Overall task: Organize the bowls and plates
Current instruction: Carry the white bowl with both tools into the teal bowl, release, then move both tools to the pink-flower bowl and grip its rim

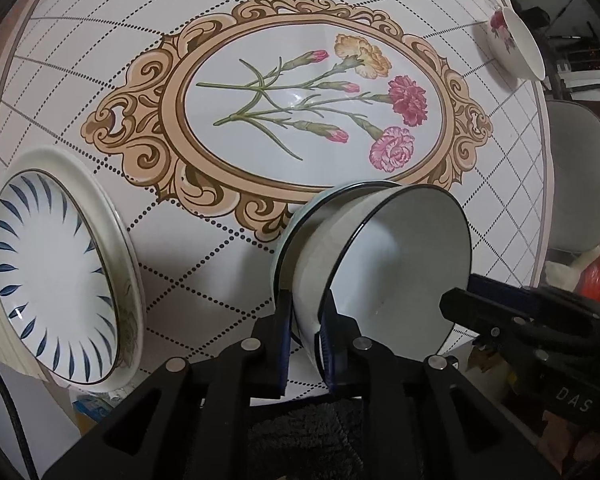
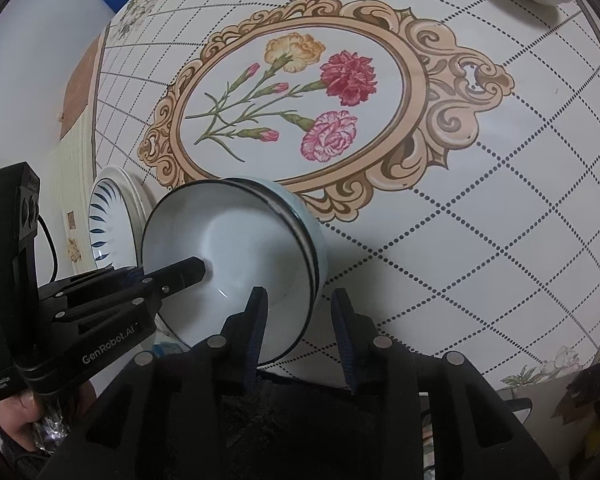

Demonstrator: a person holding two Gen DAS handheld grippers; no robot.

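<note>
Black left gripper [image 1: 306, 326] clamped on rim of pale blue dark-rimmed bowl [image 1: 392, 264], nested in a matching bowl on the flowered tablecloth [image 1: 220, 240].
Black right gripper [image 2: 300, 334] released, jaws apart astride the near rim. Beside, blue-leaf white plate [image 1: 56, 276] atop stacked plates.
</note>
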